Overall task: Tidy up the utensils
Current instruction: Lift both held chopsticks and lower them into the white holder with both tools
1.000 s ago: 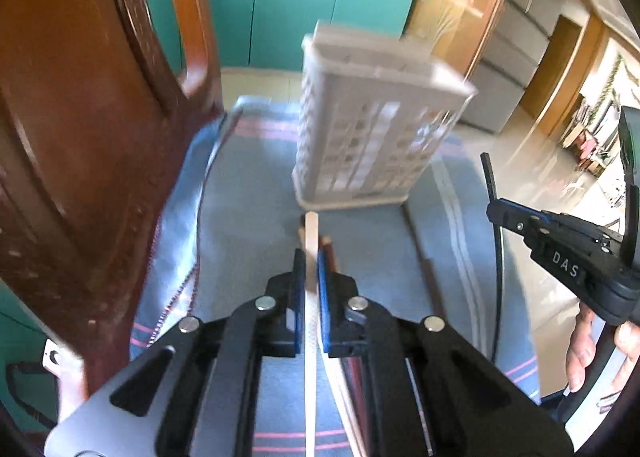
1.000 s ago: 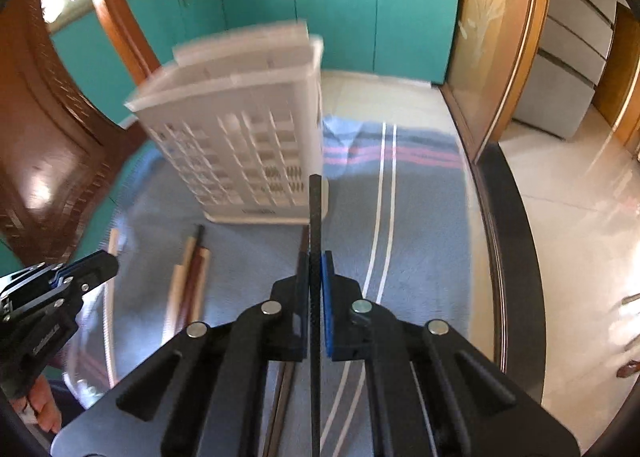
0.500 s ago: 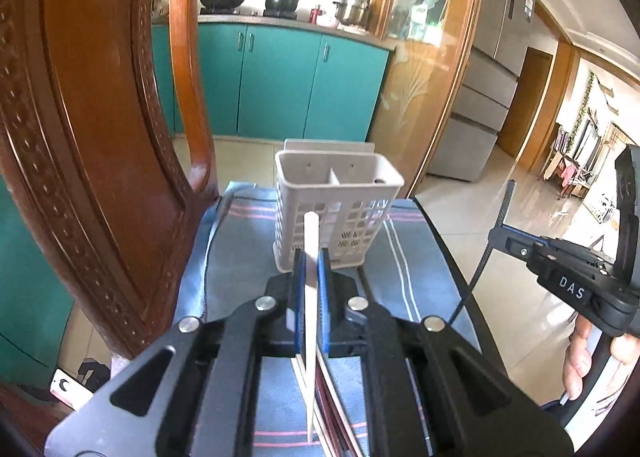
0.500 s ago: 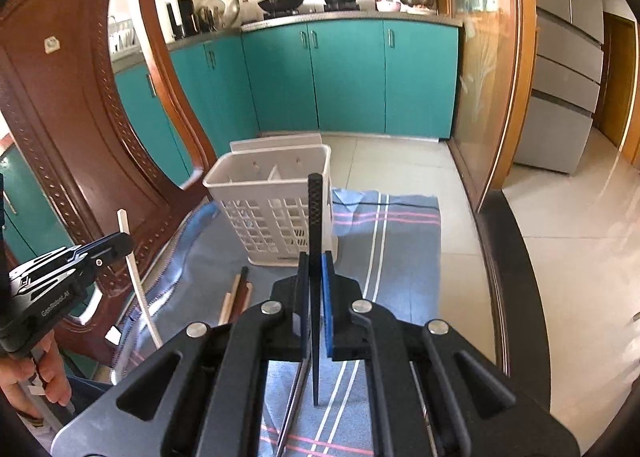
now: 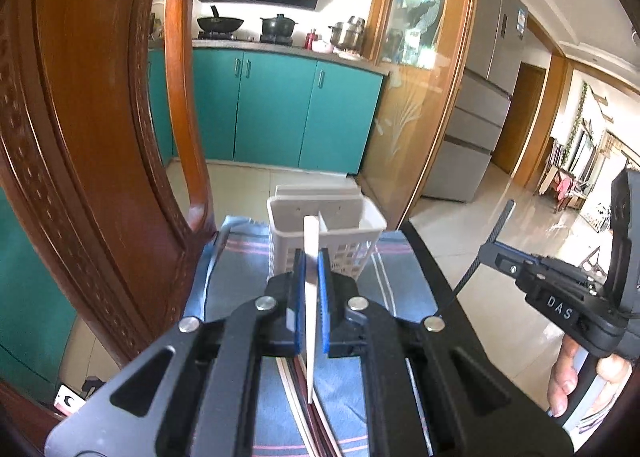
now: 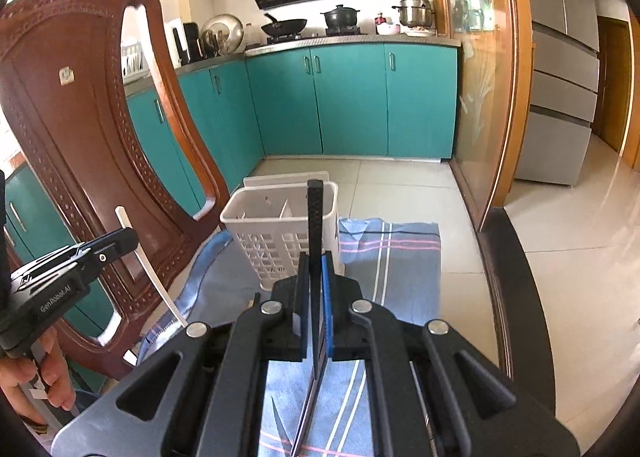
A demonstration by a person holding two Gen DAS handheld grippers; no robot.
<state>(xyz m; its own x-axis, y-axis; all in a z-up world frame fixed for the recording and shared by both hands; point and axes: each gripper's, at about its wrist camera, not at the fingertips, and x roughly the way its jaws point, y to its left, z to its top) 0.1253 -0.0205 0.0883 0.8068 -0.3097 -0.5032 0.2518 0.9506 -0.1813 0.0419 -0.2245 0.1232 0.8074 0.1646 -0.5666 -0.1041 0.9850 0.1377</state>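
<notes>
The left gripper [image 5: 311, 281] pinches a white chopstick [image 5: 310, 241] between its blue pads, the stick running up and down through the jaws, its upper end showing against the basket beyond. The right gripper [image 6: 316, 281] is likewise pressed tight on a black chopstick [image 6: 315, 213], whose textured upper end stands above the jaws. In the right wrist view the left gripper [image 6: 120, 241] shows at the left edge with the white chopstick [image 6: 148, 269] slanting through it, held well above the cloth; a hand [image 6: 48, 377] grips its handle. In the left wrist view the right gripper [image 5: 490, 251] shows at the right edge with the black chopstick [image 5: 480, 257] slanting through it.

The white plastic utensil basket [image 6: 256, 245] stands upright on a blue striped cloth [image 6: 396, 257] at the far end of the table, just beside a carved wooden chair back [image 6: 80, 137]. It has lattice walls and an inner divider [image 6: 286, 209] that splits it into compartments. The parts of both compartments that show hold nothing; their bottoms are hidden.

More chopsticks [image 5: 304, 417], pale and dark brown, lie flat on the cloth beneath the left gripper. Behind are teal kitchen cabinets [image 6: 348, 97] with pots [image 6: 340, 17] on the counter.
</notes>
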